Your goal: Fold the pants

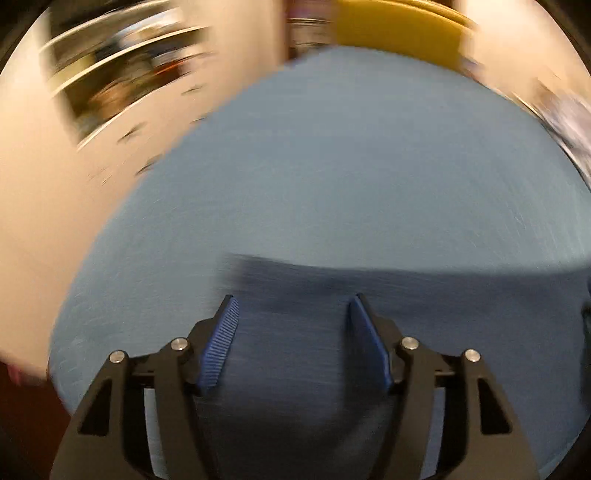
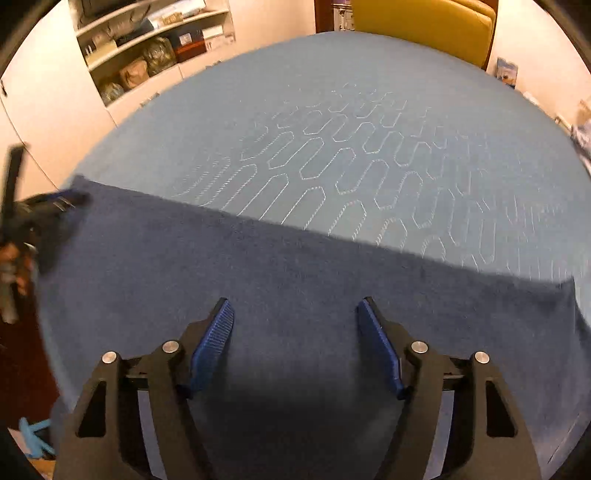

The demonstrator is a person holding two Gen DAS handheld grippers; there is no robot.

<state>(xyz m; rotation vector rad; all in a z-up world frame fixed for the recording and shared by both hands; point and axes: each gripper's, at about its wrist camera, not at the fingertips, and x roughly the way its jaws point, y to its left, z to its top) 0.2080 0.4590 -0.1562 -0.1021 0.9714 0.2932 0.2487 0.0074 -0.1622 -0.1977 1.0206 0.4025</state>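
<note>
Blue tablecloth (image 2: 369, 110) under dark pants (image 2: 258, 277)

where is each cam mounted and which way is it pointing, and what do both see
Left wrist: sits on the left tool, angled down over the pants on the blue cover; its own open fingers show; the picture is blurred.
Right wrist: sits on the right tool, angled down across the pants and cover; its own open fingers show, and the left tool in a hand at the left edge.
Shared: pants, cover, yellow chair, shelves.
</note>
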